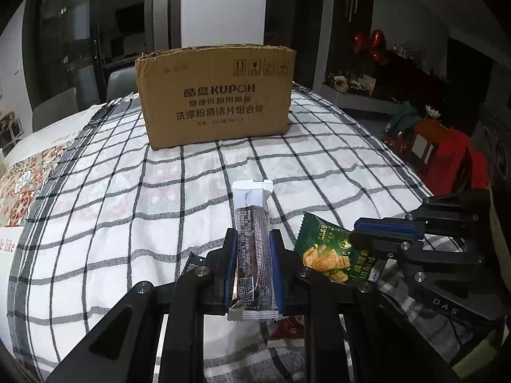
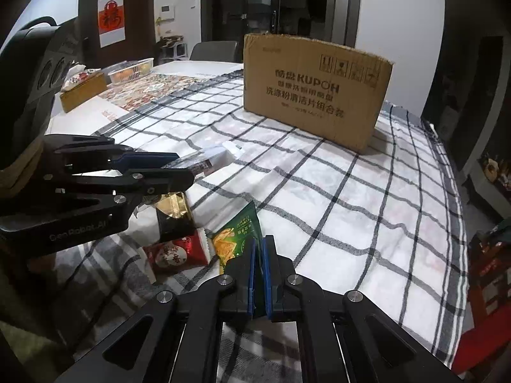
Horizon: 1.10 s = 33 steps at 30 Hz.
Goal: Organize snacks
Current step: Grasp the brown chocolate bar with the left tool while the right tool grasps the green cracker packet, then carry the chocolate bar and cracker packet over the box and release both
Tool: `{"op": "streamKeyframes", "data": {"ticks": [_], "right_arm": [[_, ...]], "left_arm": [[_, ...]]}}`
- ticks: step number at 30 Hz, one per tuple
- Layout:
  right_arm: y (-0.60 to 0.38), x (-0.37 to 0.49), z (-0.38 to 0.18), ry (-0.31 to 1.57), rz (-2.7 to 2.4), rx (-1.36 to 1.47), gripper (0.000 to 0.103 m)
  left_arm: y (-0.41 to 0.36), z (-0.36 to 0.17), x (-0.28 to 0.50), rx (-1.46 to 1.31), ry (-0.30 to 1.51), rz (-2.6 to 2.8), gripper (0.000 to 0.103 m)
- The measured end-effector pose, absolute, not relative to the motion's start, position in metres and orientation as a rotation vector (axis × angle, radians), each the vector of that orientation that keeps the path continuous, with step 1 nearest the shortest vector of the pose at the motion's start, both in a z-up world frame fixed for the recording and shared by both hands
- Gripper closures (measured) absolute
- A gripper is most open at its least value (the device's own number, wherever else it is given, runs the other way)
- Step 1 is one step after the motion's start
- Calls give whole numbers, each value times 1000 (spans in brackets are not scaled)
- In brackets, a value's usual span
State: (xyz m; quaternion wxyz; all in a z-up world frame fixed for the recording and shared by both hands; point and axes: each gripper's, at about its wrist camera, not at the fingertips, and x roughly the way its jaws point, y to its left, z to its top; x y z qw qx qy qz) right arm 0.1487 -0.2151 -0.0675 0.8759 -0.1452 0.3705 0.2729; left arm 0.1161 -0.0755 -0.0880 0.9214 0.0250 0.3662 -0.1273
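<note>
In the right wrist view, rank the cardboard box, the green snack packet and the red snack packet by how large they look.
1. cardboard box, by far the largest.
2 and 3. green snack packet and red snack packet: alike in apparent size, and the right tongs cover part of the green one, so unranked.

Dim indoor light, cold cast. Checked cloth (image 1: 127, 191) is brightest mid-frame in both views; room behind falls near black. Strong fisheye bend, black vignette at corners. Cardboard box (image 1: 217, 95) print soft, slightly smeared. Small glare on gold wrapper (image 2: 174, 206), left of centre.
</note>
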Motion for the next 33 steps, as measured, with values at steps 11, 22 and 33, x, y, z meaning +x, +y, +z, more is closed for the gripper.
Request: {"op": "streamKeyframes", "data": {"ticks": [11, 22, 33], "right_arm": [[-208, 140, -41, 707, 514, -305, 99], [-201, 147, -14, 633, 487, -248, 102], [-209, 146, -38, 731, 490, -257, 60]], "left_arm": [[-71, -68, 105, 69, 689, -277, 83], [-62, -40, 108, 84, 608, -295, 83], [-70, -58, 99, 105, 652, -322, 84]]}}
